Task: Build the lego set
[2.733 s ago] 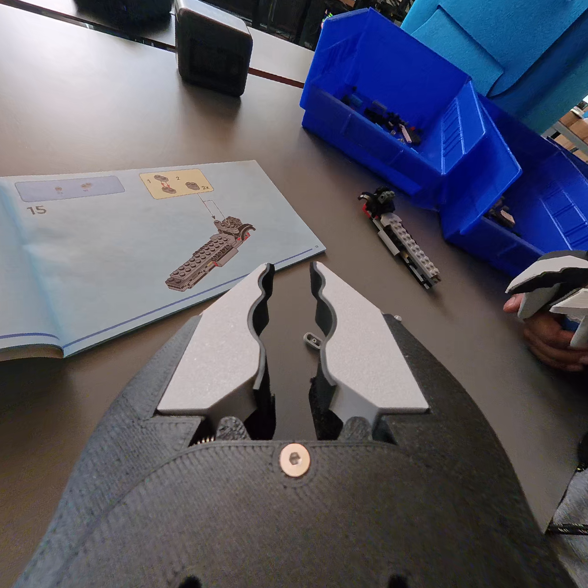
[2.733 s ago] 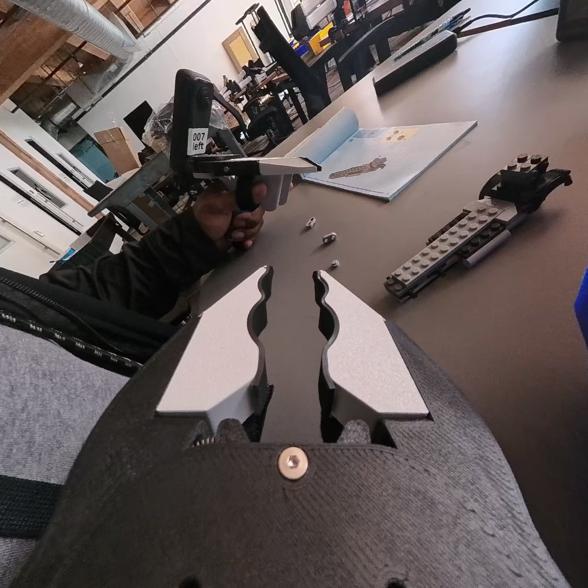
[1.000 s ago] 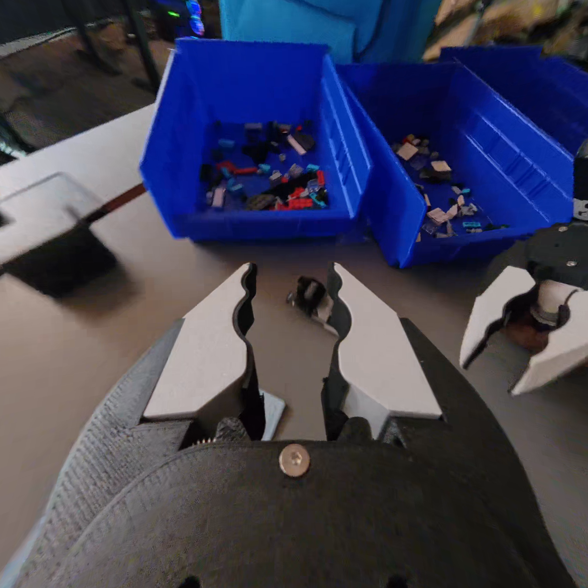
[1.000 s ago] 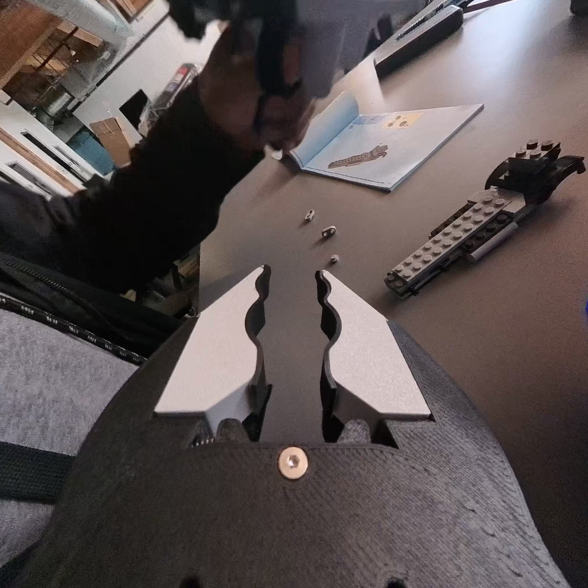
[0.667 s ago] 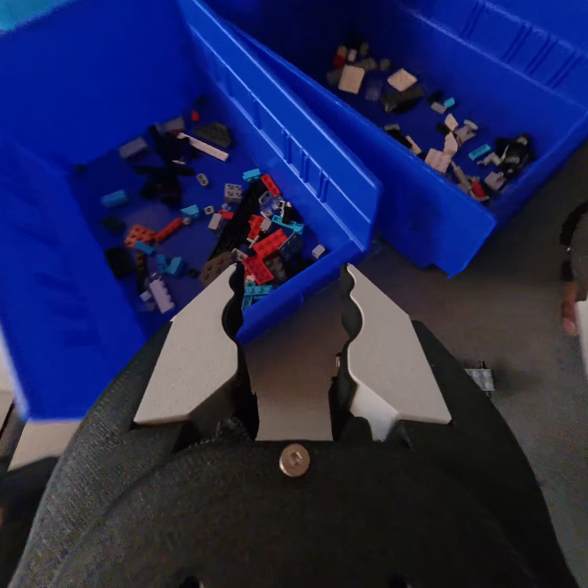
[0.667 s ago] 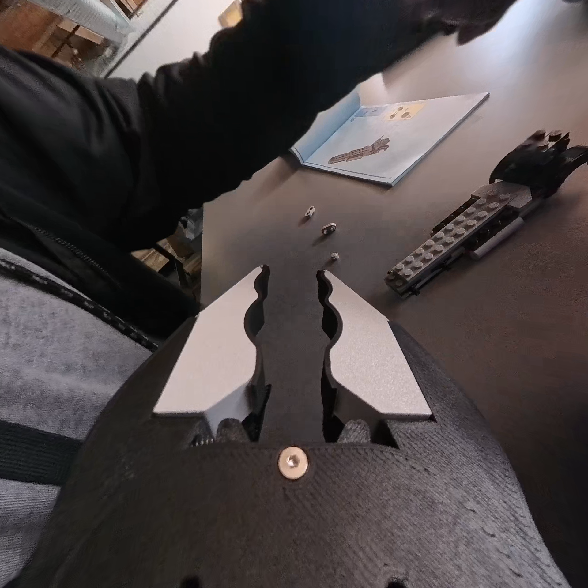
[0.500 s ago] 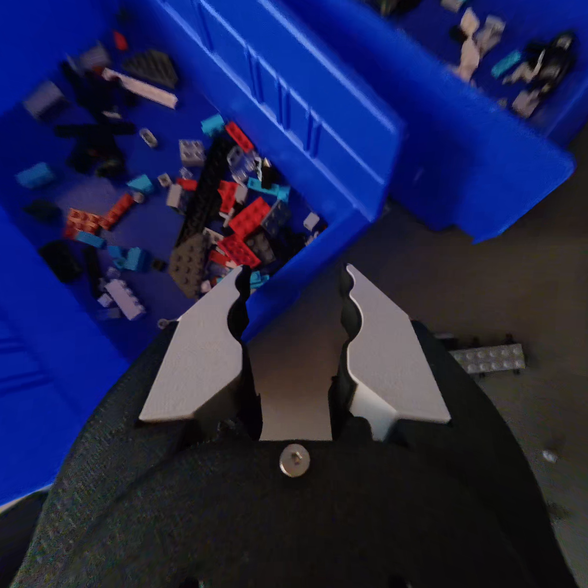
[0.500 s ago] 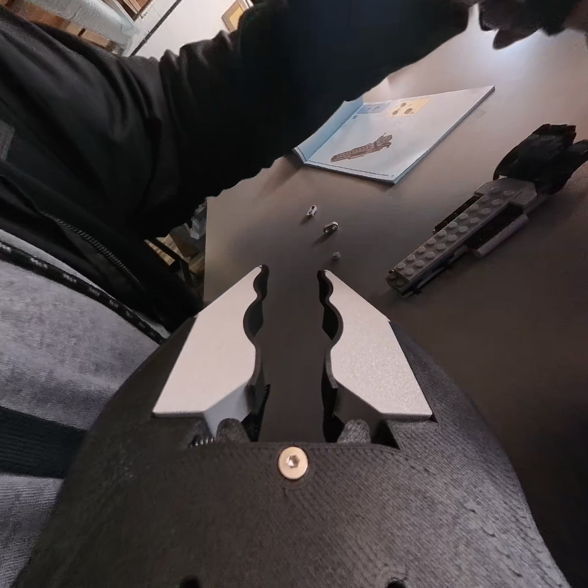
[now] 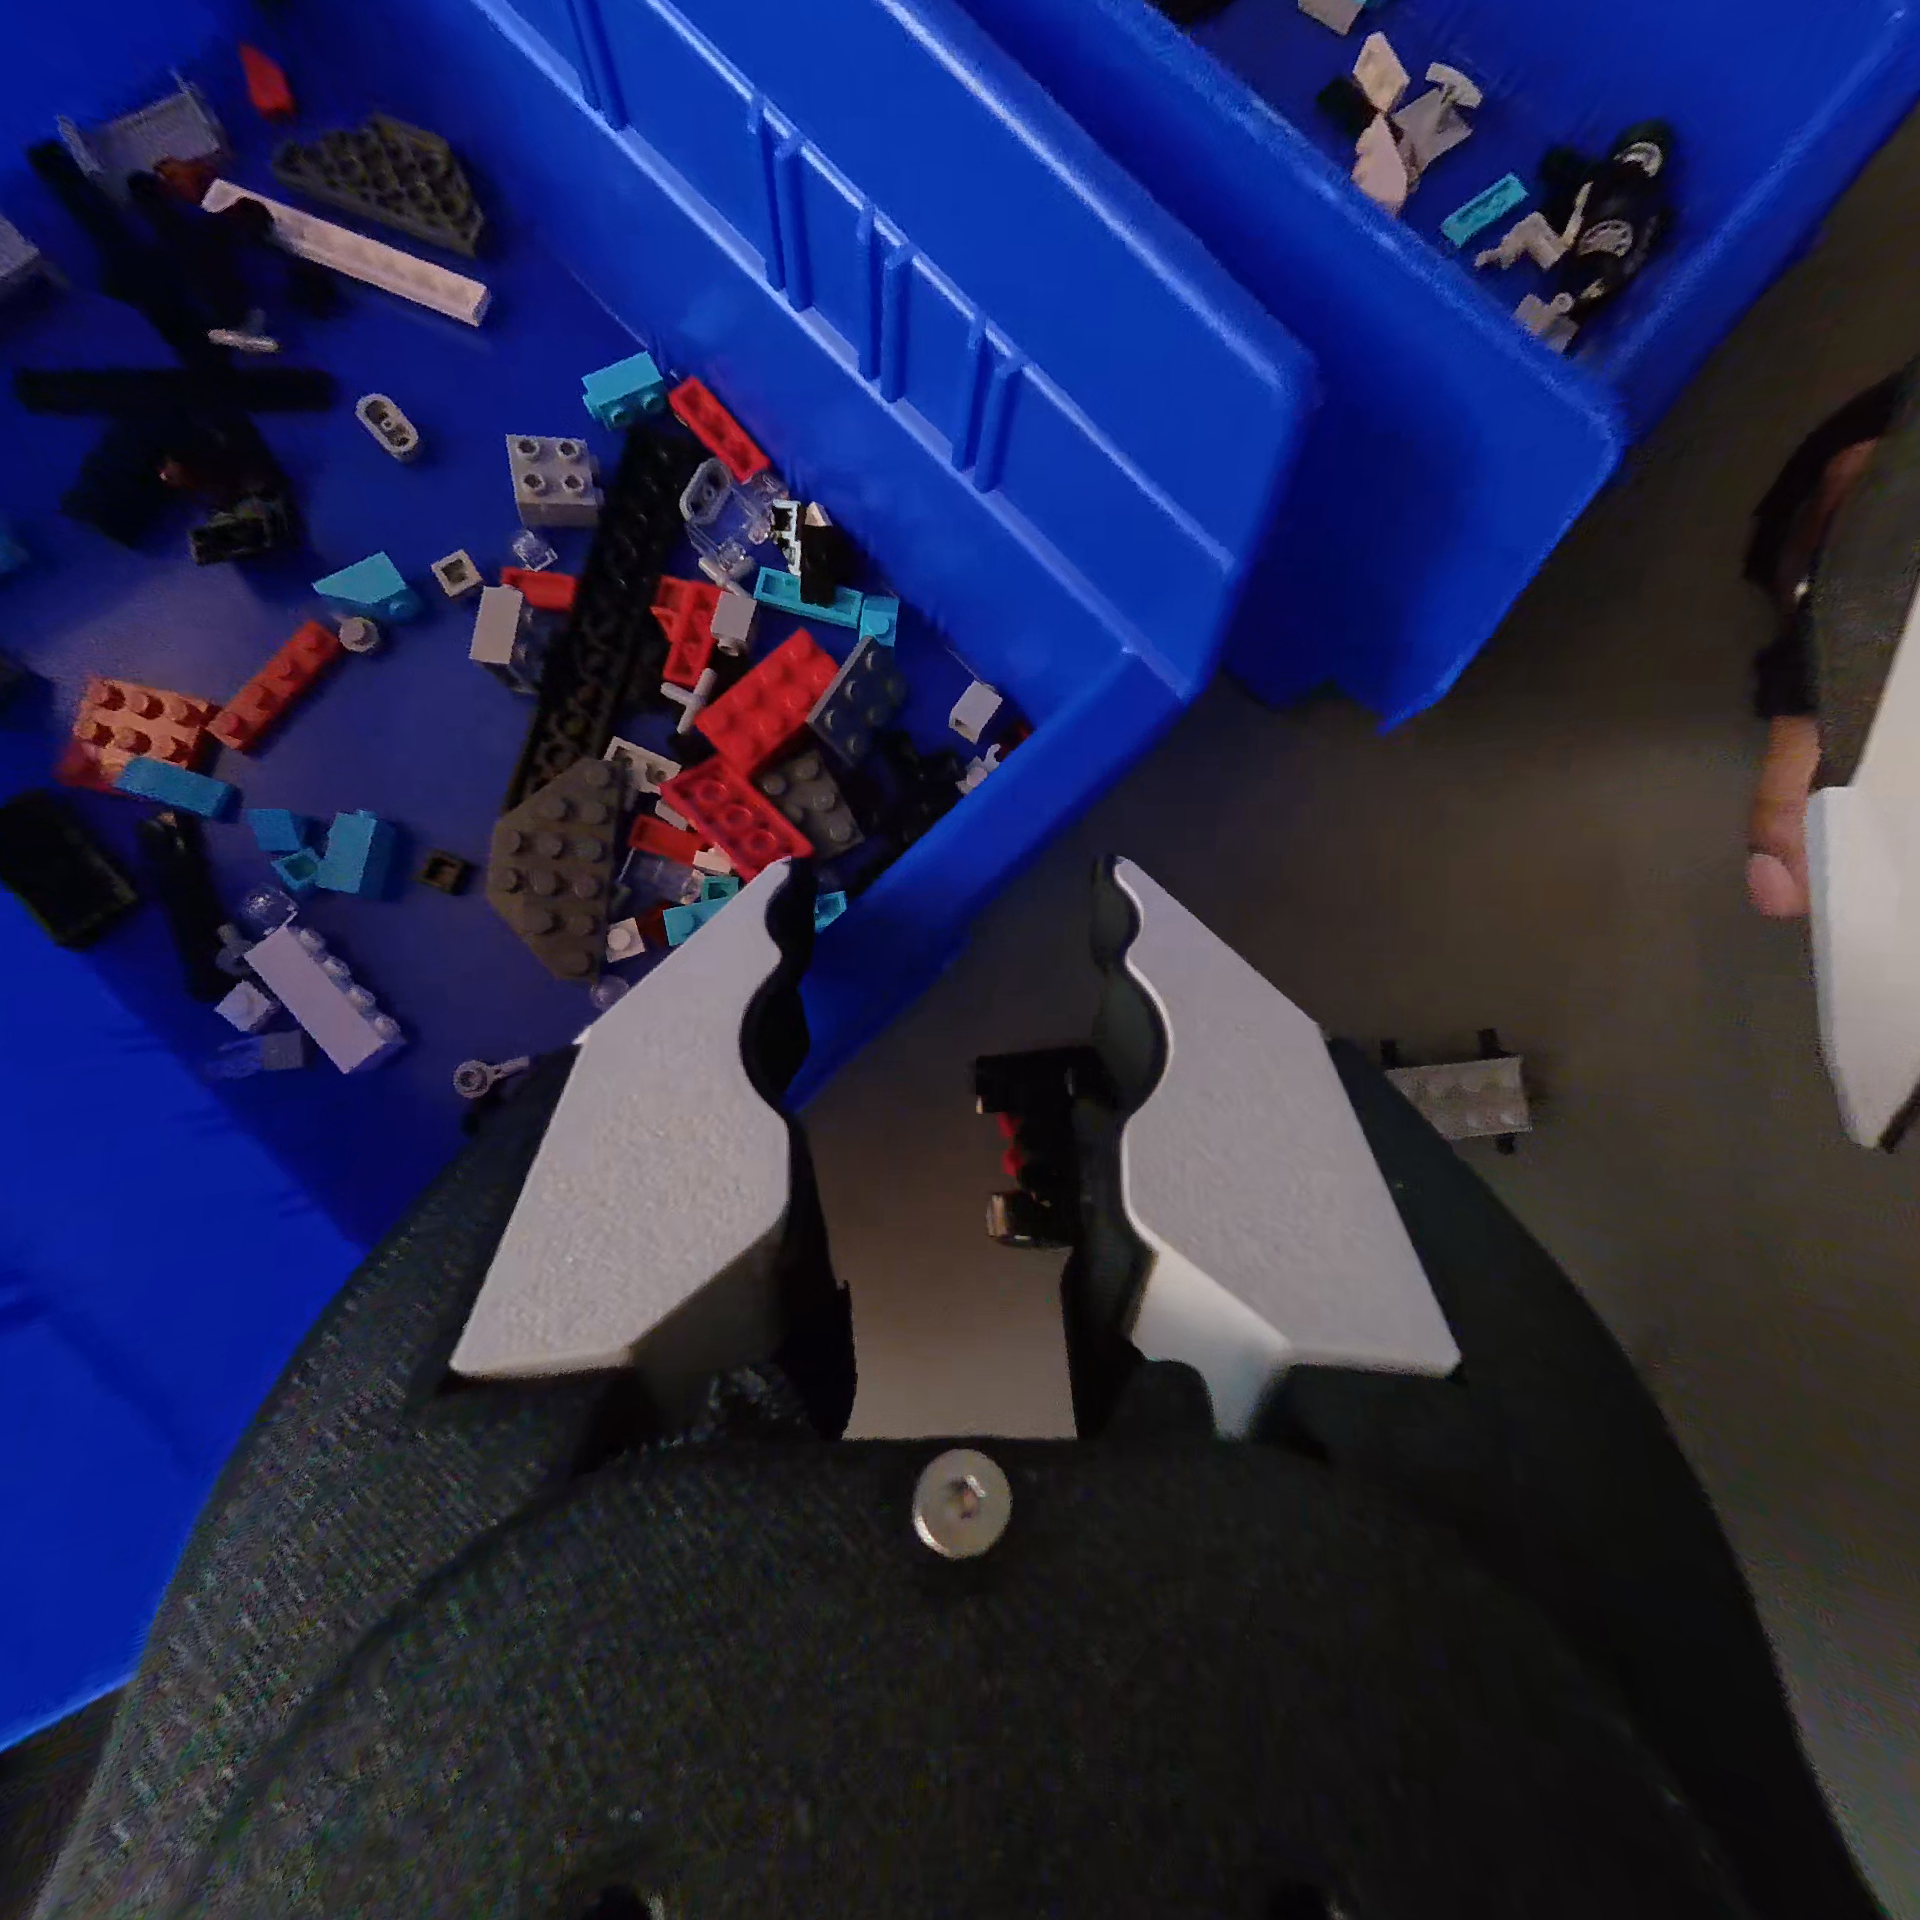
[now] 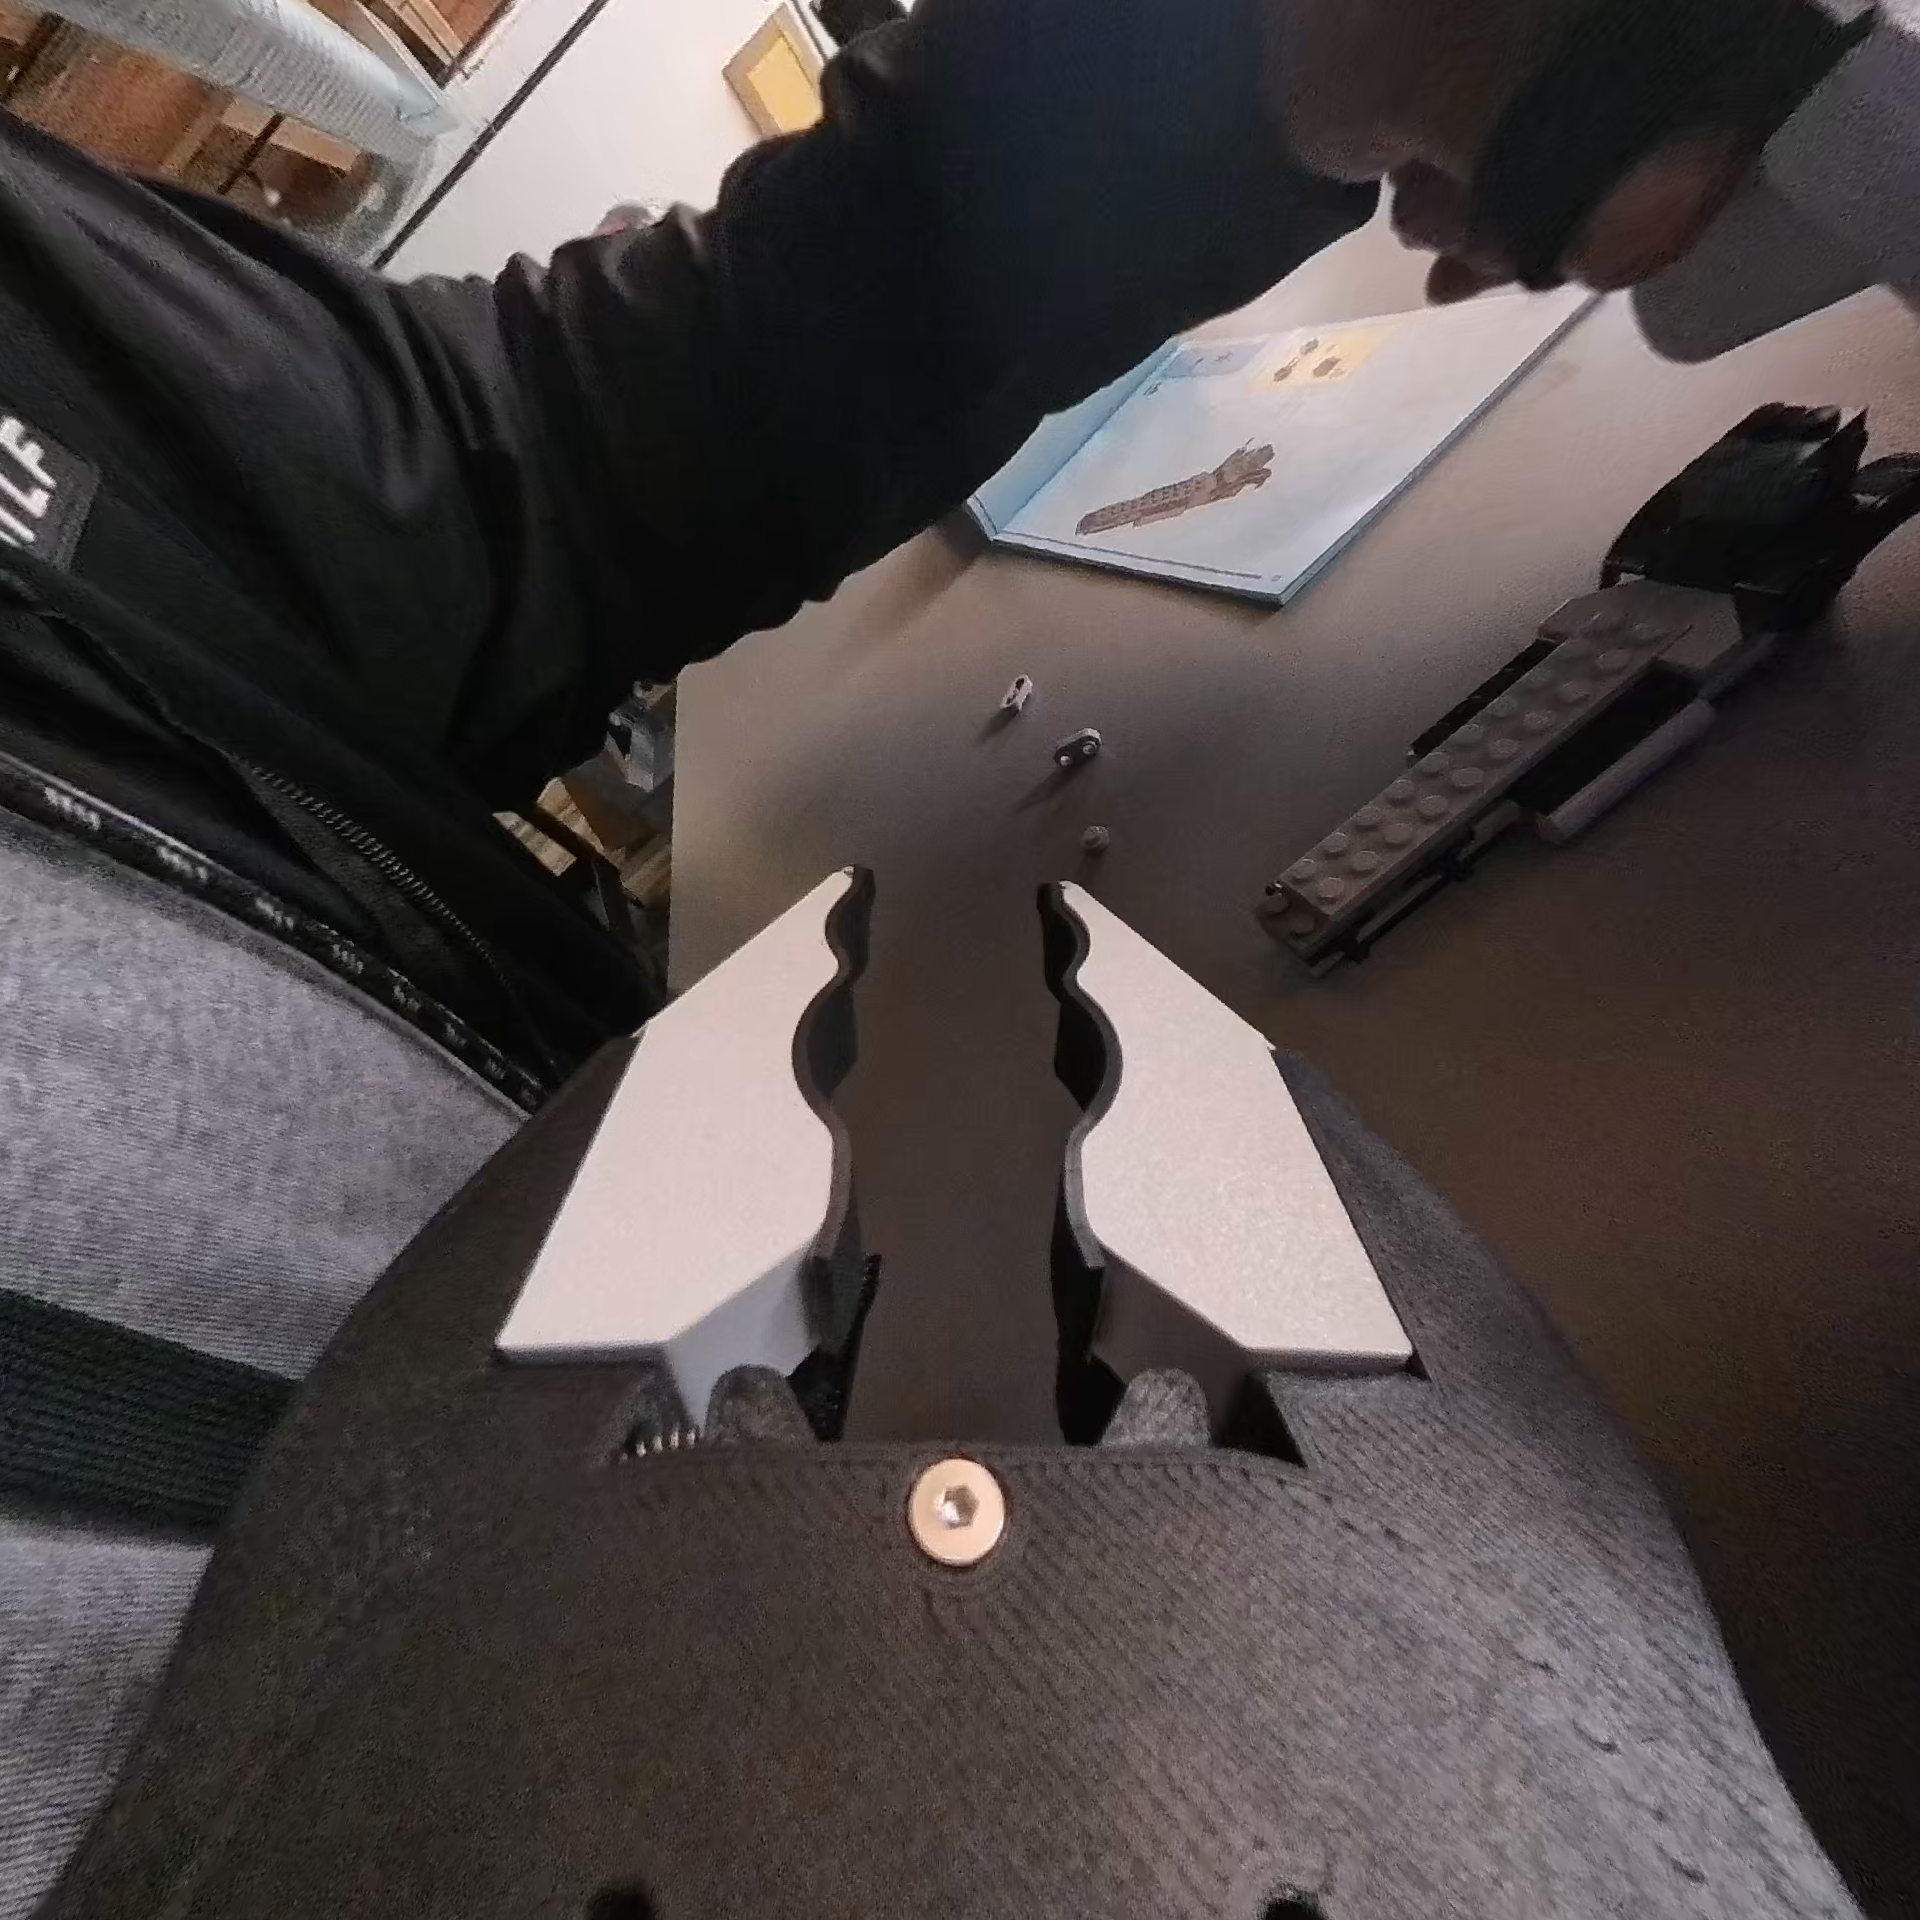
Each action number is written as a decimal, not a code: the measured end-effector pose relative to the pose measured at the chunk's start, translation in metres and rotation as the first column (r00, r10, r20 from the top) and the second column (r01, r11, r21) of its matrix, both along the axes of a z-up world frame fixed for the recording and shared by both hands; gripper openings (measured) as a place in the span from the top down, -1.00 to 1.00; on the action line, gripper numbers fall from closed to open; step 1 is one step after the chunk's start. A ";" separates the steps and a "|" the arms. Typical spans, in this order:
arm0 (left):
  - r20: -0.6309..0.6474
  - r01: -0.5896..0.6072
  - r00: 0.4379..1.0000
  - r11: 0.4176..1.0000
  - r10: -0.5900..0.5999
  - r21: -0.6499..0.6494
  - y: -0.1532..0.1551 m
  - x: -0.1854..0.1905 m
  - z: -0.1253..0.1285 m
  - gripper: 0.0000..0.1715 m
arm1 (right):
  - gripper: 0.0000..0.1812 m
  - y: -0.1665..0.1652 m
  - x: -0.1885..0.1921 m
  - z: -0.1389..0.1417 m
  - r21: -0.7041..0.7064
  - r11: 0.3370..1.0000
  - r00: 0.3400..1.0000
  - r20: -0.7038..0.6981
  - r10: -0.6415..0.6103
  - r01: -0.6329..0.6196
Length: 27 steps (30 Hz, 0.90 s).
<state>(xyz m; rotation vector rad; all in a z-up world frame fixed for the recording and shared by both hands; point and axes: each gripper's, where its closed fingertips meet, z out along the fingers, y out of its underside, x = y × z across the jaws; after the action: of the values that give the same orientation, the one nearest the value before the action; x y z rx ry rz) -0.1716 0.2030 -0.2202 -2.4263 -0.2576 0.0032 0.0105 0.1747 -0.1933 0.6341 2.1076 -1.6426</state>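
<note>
My left gripper (image 9: pixel 951 883) is open and empty, raised over the near corner of a blue bin (image 9: pixel 1132 686) that holds several loose bricks (image 9: pixel 764 707) in red, grey, black and teal. The grey and black lego model (image 10: pixel 1558 717) lies on the dark table; in the left wrist view its black end (image 9: pixel 1029 1143) shows between my fingers and its grey end (image 9: pixel 1465 1096) past the right finger. My right gripper (image 10: pixel 951 883) is open and empty, low over the table and pointing toward three small grey pieces (image 10: pixel 1078 746).
A second blue bin (image 9: pixel 1455 436) with small pieces stands to the right of the first. The open instruction booklet (image 10: pixel 1288 468) lies beyond the small pieces. A person's black sleeve (image 10: pixel 727 416) reaches across the right wrist view. The other gripper's white finger (image 9: pixel 1870 935) shows at the right edge.
My left gripper has risen from near the booklet, opened wider and swung over the first bin. The person's arm now crosses the right wrist view. My right gripper has hardly moved.
</note>
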 end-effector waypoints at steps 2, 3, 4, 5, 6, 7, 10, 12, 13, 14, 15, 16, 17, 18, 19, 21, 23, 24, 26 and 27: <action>0.010 0.003 1.000 1.000 -0.004 0.005 -0.001 0.006 0.001 0.34 | 0.62 -0.001 0.000 -0.001 0.005 1.000 1.000 -0.002 0.002 -0.002; 0.014 0.004 1.000 1.000 -0.004 0.006 -0.001 0.008 0.001 0.34 | 0.62 -0.001 0.000 -0.001 0.008 1.000 1.000 -0.002 0.003 -0.003; 0.019 0.005 1.000 1.000 -0.006 0.008 -0.002 0.011 0.001 0.34 | 0.62 -0.002 0.000 -0.002 0.011 1.000 1.000 -0.003 0.004 -0.004; 0.025 0.006 1.000 1.000 -0.007 0.010 -0.002 0.013 0.001 0.34 | 0.62 -0.002 0.000 -0.002 0.013 1.000 1.000 -0.003 0.006 -0.006; 0.031 0.008 0.999 1.000 -0.008 0.011 -0.003 0.016 0.002 0.34 | 0.62 -0.003 0.001 -0.002 0.016 1.000 1.000 -0.003 0.008 -0.008; 0.038 0.008 0.999 1.000 -0.009 0.012 -0.003 0.018 0.002 0.34 | 0.62 -0.003 0.001 -0.003 0.019 1.000 1.000 -0.004 0.010 -0.010; 0.043 -0.021 0.999 0.999 0.019 0.041 -0.007 0.021 0.008 0.34 | 0.62 -0.004 0.002 -0.004 0.027 1.000 1.000 -0.007 0.016 -0.016; 0.031 -0.092 0.995 0.991 0.090 0.097 -0.014 0.015 0.020 0.33 | 0.62 -0.005 0.002 -0.004 0.030 0.999 1.000 -0.006 0.020 -0.020; 0.027 -0.139 0.990 0.981 0.137 0.131 -0.019 0.011 0.028 0.33 | 0.62 -0.005 0.003 -0.004 0.031 0.999 1.000 -0.004 0.023 -0.023; 0.025 -0.189 0.982 0.967 0.187 0.171 -0.025 0.008 0.035 0.33 | 0.62 -0.005 0.003 -0.004 0.031 0.999 1.000 -0.002 0.025 -0.025; 0.024 -0.238 0.971 0.948 0.238 0.211 -0.032 0.005 0.042 0.32 | 0.62 -0.005 0.003 -0.004 0.031 0.999 1.000 0.003 0.027 -0.027; 0.028 -0.285 0.957 0.926 0.288 0.247 -0.040 0.002 0.047 0.32 | 0.62 -0.005 0.002 -0.004 0.029 0.999 1.000 0.008 0.028 -0.028; 0.034 -0.329 0.942 0.903 0.333 0.277 -0.048 0.001 0.050 0.31 | 0.62 -0.005 0.002 -0.004 0.027 0.999 1.000 0.013 0.028 -0.028; 0.043 -0.367 0.927 0.881 0.372 0.298 -0.056 0.002 0.050 0.31 | 0.62 -0.005 0.001 -0.004 0.023 0.999 0.999 0.018 0.029 -0.029; 0.051 -0.399 0.913 0.862 0.404 0.313 -0.064 0.003 0.048 0.30 | 0.62 -0.005 0.001 -0.003 0.019 0.999 0.999 0.023 0.033 -0.033; 0.068 -0.448 0.889 0.828 0.453 0.337 -0.076 0.007 0.044 0.28 | 0.62 -0.005 0.001 -0.002 0.010 0.999 0.999 0.028 0.036 -0.036; 0.078 -0.482 0.868 0.794 0.490 0.372 -0.085 0.009 0.043 0.27 | 0.62 -0.006 0.000 0.000 -0.001 0.999 0.999 0.014 0.036 -0.036; 0.077 -0.494 0.859 0.778 0.507 0.388 -0.088 0.009 0.042 0.26 | 0.62 -0.007 -0.001 0.001 -0.008 0.999 0.999 0.004 0.037 -0.037; 0.071 -0.507 0.846 0.753 0.529 0.419 -0.091 0.008 0.043 0.25 | 0.62 -0.009 -0.002 0.003 -0.019 0.999 0.999 -0.012 0.037 -0.037; 0.067 -0.509 0.841 0.743 0.537 0.434 -0.092 0.007 0.043 0.25 | 0.62 -0.010 -0.002 0.004 -0.026 0.999 0.999 -0.018 0.037 -0.037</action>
<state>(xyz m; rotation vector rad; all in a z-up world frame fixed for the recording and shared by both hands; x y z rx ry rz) -0.1642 0.1109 -0.1776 -1.8286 -0.8201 0.2489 0.0082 0.1648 -0.1888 0.5712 2.0941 -1.6581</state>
